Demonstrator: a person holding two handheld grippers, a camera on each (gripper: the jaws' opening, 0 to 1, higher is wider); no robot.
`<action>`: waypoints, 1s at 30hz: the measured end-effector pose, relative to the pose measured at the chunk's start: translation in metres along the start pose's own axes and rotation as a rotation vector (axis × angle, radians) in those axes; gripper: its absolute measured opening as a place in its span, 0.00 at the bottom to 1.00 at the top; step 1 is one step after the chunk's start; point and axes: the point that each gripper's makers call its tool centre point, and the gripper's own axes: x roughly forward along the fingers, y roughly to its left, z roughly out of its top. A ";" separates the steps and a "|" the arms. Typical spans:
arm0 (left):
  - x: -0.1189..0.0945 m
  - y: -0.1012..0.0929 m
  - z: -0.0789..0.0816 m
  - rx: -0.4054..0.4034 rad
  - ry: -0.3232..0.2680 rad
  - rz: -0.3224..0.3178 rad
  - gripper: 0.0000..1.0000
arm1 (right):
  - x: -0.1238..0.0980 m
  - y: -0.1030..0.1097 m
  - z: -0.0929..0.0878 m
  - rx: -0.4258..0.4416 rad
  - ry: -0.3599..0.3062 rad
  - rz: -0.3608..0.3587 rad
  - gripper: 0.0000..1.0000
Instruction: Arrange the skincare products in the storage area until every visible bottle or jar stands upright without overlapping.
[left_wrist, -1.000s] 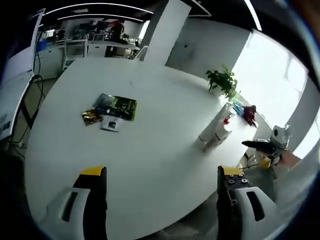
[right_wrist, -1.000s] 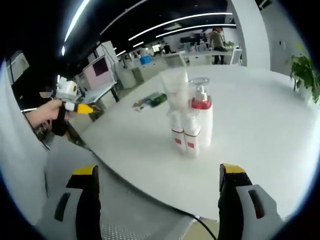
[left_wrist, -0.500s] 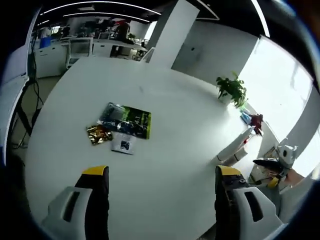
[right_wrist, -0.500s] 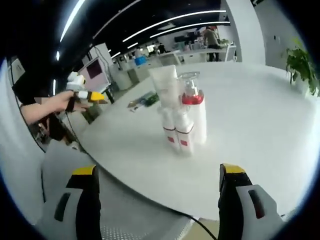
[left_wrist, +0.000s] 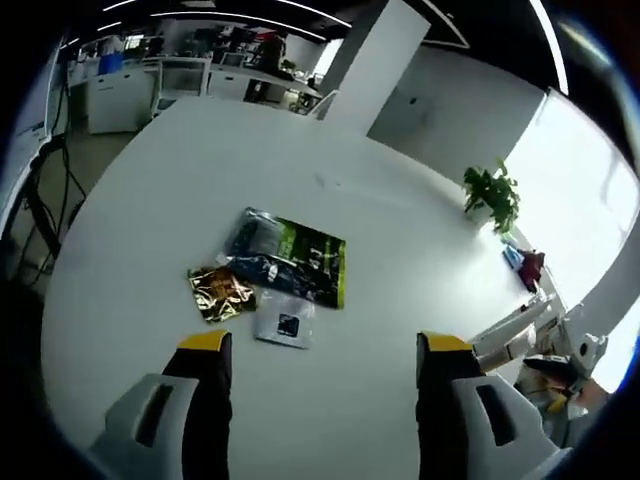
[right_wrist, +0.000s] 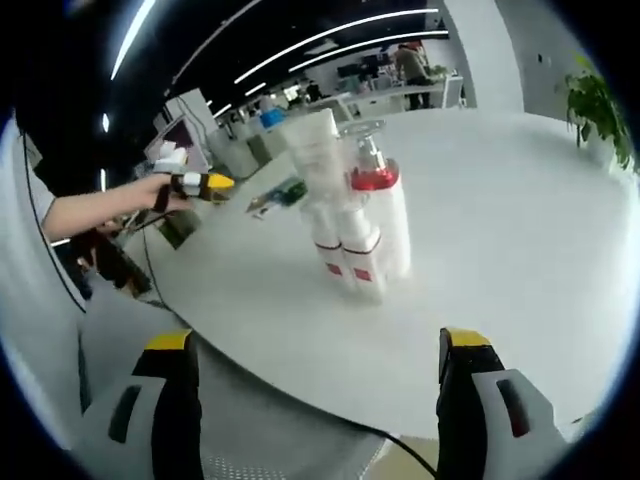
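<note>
As the left gripper (left_wrist: 318, 345) has swung over the white table (left_wrist: 200, 180) since a second ago, the flat packets (left_wrist: 285, 262) now sit just ahead of its wide-open, empty jaws. The skincare bottles (right_wrist: 352, 225) stand upright, clustered touching, nearer than before to the right gripper (right_wrist: 318, 345), also wide open and empty.

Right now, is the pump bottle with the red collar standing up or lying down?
Standing up. In the right gripper view the pump bottle has its base on the white table and its clear pump head on top, clustered close with other upright bottles.
</note>
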 end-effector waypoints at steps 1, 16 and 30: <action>0.002 0.004 -0.001 -0.005 -0.001 0.003 0.65 | 0.001 -0.001 0.000 0.003 0.002 -0.001 0.99; 0.047 0.043 0.017 -0.008 -0.004 0.103 0.56 | 0.005 -0.013 -0.006 0.034 0.044 -0.020 0.99; 0.071 0.056 0.022 -0.059 -0.039 0.230 0.41 | 0.007 -0.018 -0.008 0.046 0.061 -0.021 0.99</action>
